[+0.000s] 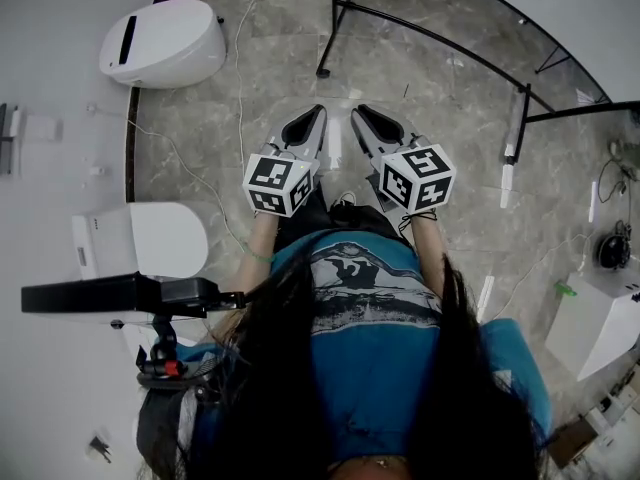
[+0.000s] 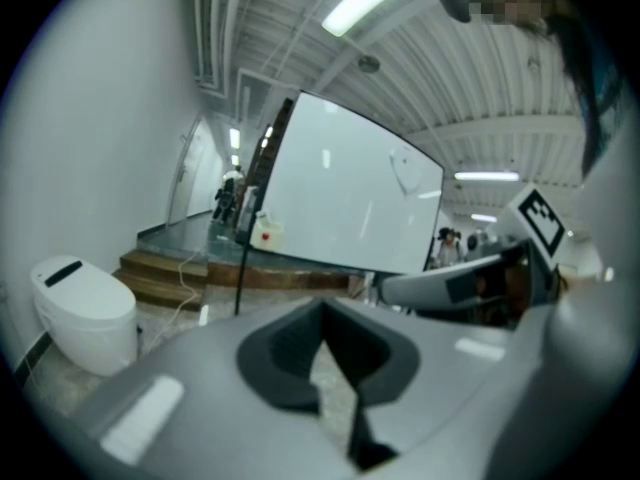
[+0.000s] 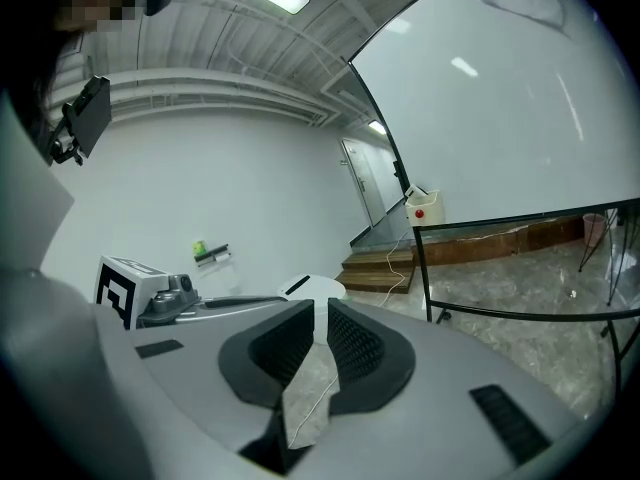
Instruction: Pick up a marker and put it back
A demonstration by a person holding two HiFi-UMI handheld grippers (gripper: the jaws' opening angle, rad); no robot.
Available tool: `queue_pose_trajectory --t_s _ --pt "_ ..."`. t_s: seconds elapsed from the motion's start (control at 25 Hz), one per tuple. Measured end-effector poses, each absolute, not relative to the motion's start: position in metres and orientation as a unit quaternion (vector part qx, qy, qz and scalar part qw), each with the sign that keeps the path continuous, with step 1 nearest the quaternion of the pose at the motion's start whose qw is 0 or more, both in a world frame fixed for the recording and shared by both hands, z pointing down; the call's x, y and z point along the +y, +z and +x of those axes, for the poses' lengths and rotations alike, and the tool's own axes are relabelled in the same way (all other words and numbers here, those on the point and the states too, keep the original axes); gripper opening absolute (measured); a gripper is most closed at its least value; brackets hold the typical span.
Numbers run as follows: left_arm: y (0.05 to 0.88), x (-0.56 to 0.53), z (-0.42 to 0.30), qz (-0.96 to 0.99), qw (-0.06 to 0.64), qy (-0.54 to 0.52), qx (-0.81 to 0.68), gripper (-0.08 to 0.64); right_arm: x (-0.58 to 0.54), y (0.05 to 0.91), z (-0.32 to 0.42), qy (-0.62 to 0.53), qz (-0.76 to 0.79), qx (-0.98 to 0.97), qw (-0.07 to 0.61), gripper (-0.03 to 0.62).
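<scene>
No marker shows clearly in any view. Both grippers are held side by side in front of the person, above the stone floor, pointing toward the whiteboard (image 2: 340, 198). My left gripper (image 1: 316, 113) has its fingertips together with nothing between them; the left gripper view shows its tips (image 2: 322, 306) meeting. My right gripper (image 1: 358, 113) stands just to its right. In the right gripper view a narrow gap remains between the right gripper's (image 3: 320, 308) ribbed pads (image 3: 352, 343), and only floor shows through it. The whiteboard (image 3: 500, 118) rises at that view's right.
The whiteboard's black stand frame (image 1: 430, 38) crosses the floor ahead. A white rounded device (image 1: 165, 43) sits far left, another white unit (image 1: 150, 238) nearer left. A thin cable (image 1: 240, 58) runs across the floor. Wooden steps (image 2: 165, 273) lie beyond. Small white sticks (image 1: 507, 176) lie at the right.
</scene>
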State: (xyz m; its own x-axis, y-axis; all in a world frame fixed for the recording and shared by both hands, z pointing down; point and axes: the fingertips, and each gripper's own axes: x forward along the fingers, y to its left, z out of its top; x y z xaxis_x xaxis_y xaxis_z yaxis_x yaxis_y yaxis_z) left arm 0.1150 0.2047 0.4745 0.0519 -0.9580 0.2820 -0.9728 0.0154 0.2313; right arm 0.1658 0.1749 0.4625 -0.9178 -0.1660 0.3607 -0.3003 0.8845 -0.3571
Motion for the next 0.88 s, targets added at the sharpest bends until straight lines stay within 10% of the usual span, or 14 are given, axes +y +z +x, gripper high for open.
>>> queue_pose_trajectory --t_s 0.88 --pt "0.469 0.272 0.211 0.698 0.160 0.036 -0.697 0.003 0.227 0.460 0.265 0.205 0.125 -0.961 0.134 0.046"
